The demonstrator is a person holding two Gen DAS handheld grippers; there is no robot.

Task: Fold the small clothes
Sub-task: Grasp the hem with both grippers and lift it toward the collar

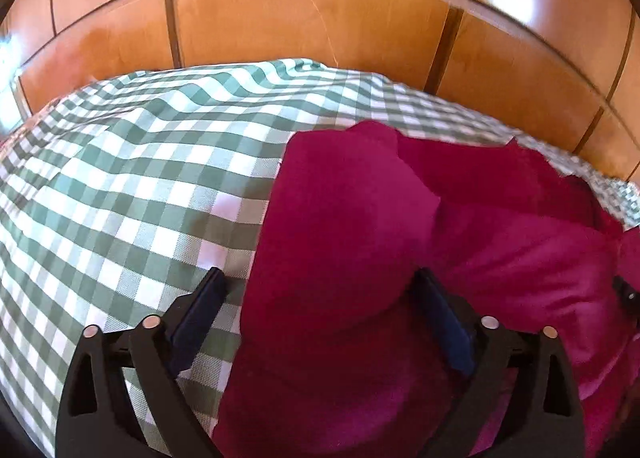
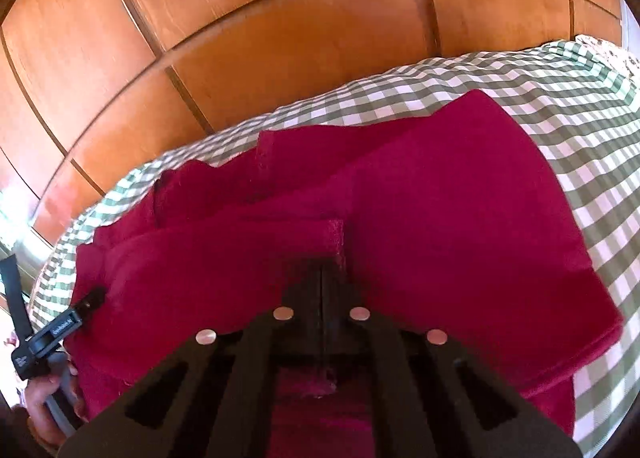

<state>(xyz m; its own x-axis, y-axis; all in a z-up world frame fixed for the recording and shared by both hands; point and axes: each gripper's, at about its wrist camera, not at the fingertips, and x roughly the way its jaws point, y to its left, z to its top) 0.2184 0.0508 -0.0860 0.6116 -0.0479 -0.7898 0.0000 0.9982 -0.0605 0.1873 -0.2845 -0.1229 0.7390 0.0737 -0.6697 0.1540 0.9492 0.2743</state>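
A checked green-and-white cloth (image 1: 132, 186) is covering the surface under me, with wooden panels (image 1: 312, 22) rising behind it. Nearest me, my left gripper (image 1: 320, 290) is standing wide open over the near left edge of the garment (image 1: 344, 226), one finger on the cloth, one on the fabric, pinching nothing. My right gripper (image 2: 322, 270) is standing fully closed, its tips against a hemmed fold. The magenta garment is lying bunched, its long axis running across the surface, one flap (image 2: 472, 198) reaching away toward the panels.
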